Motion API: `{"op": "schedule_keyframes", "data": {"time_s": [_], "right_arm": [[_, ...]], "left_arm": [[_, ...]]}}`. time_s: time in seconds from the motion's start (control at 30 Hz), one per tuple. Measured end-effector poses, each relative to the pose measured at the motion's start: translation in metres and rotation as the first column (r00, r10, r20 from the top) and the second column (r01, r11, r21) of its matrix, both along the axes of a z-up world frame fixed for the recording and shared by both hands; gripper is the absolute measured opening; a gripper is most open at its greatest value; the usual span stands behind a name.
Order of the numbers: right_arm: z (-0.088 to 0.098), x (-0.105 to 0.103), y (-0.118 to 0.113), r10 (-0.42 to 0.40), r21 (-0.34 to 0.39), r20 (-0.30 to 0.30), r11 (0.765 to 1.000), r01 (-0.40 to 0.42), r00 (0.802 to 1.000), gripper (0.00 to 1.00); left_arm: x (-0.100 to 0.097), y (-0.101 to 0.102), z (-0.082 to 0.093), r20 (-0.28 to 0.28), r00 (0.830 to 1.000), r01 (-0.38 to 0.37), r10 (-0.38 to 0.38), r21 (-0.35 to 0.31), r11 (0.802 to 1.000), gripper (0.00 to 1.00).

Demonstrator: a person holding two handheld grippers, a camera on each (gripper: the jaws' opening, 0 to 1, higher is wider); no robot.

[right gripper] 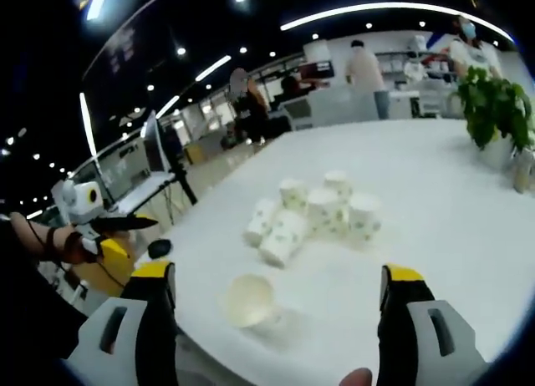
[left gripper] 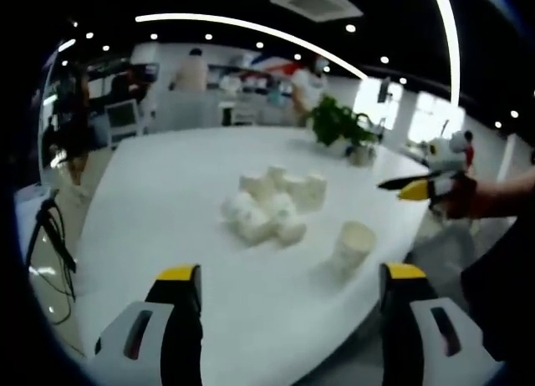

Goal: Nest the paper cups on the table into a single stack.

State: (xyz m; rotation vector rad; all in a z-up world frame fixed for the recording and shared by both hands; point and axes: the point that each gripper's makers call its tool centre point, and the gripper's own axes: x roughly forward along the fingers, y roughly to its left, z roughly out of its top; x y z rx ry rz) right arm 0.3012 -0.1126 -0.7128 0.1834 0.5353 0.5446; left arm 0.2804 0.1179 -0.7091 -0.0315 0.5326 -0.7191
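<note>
Lone cup (right gripper: 249,301) nearest, just short of cup cluster (right gripper: 313,215) mid-table (right gripper: 451,194). Left gripper (left gripper: 288,298) and right gripper (right gripper: 272,298) both spread wide, holding nothing. No stack visible; nesting all left, seemingly.

A potted plant (left gripper: 340,123) stands at the far edge of the white table (left gripper: 167,202); people (left gripper: 191,70) stand beyond.

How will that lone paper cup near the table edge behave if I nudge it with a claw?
The lone paper cup appears tipped, its open mouth facing the right gripper view, so a nudge would probably roll it in a curve. It sits close to the table edge and could roll off. It looks thin and empty, so probably light and easily crushed.
</note>
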Motion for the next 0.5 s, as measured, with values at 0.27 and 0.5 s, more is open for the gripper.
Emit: {"op": "schedule_keyframes", "data": {"time_s": [0.27, 0.5], "right_arm": [[-0.001, 0.0, -0.008, 0.01, -0.019, 0.007, 1.0, -0.01, 1.0, 1.0], [-0.006, -0.001, -0.016, -0.009, -0.003, 0.0, 1.0, 0.009, 1.0, 1.0]], "left_arm": [[0.02, -0.009, 0.004, -0.01, 1.0, -0.009, 0.009, 0.01, 1.0, 0.86], [0.044, -0.024, 0.015, -0.034, 0.998, -0.059, 0.057, -0.086, 0.994, 0.86]]}}
